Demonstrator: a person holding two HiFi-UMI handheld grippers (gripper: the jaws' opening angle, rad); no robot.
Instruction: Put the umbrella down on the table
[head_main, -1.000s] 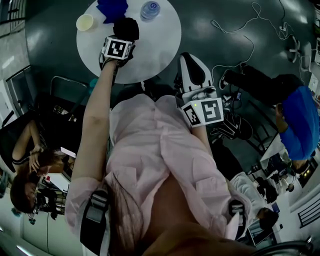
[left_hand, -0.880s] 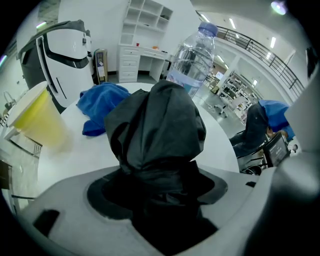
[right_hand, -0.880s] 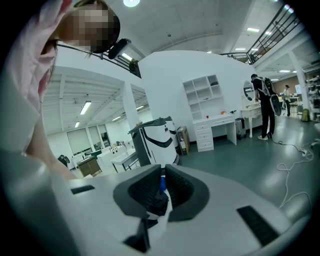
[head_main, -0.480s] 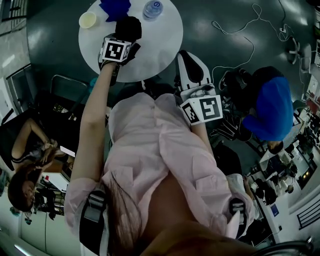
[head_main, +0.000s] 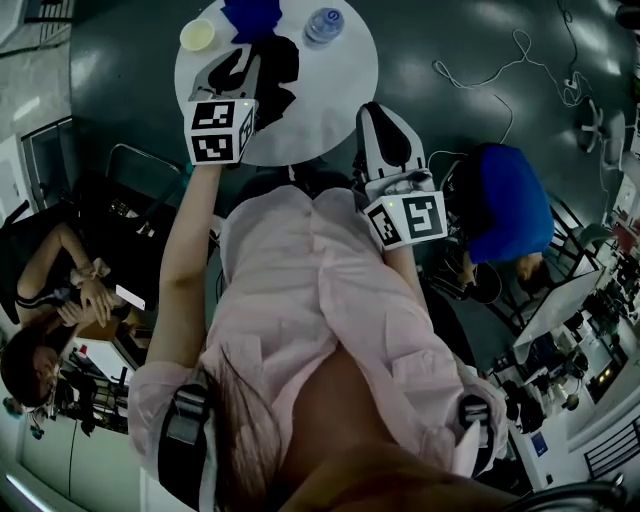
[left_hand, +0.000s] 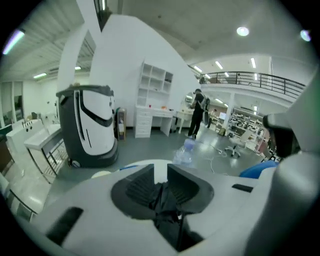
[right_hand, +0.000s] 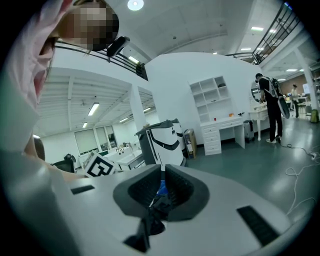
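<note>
The round white table stands just ahead of the person. On the floor to its right, a bystander in a blue top has come nearer than a second ago.

There are two grippers, each with one marker cube bearing black-and-white square patterns: one cube at the table's near left edge and the other cube near the body on the right.

The left gripper was down on the umbrella a second ago. It is now raised clear above it, and its jaws have just been closing. They stand almost together, with only a dark fold low in the gap and nothing from the table between them. The right gripper has kept its place, its jaws likewise drawn close on nothing.

The one black umbrella lies on the table left of centre, where it lay before. Along the far edge sit one blue thing, one clear bottle to its right and one pale cup to its left
</note>
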